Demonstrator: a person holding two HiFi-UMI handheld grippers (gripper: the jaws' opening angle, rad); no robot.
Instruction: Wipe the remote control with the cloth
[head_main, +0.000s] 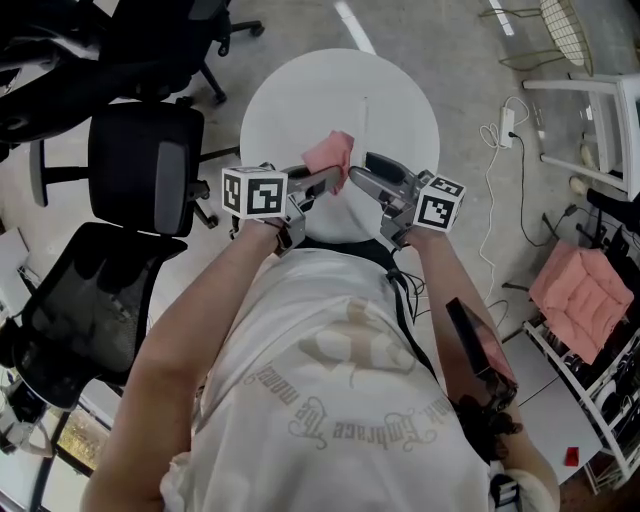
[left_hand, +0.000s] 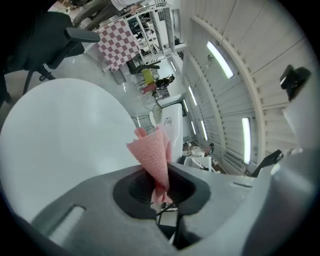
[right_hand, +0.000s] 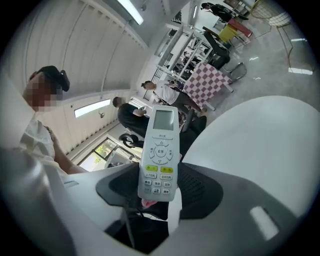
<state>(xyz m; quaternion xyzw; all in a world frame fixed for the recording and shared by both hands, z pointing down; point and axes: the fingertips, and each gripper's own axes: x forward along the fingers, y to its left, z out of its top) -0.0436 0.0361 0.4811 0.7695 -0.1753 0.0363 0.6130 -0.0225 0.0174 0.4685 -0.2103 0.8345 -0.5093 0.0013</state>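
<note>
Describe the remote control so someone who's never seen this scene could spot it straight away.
Find the round white table in front of the person, then the two claws held over its near edge. The right claw grips the remote control: a slim white bar with a small screen and two yellow-green buttons, unlike the pink cloth in the left claw.
</note>
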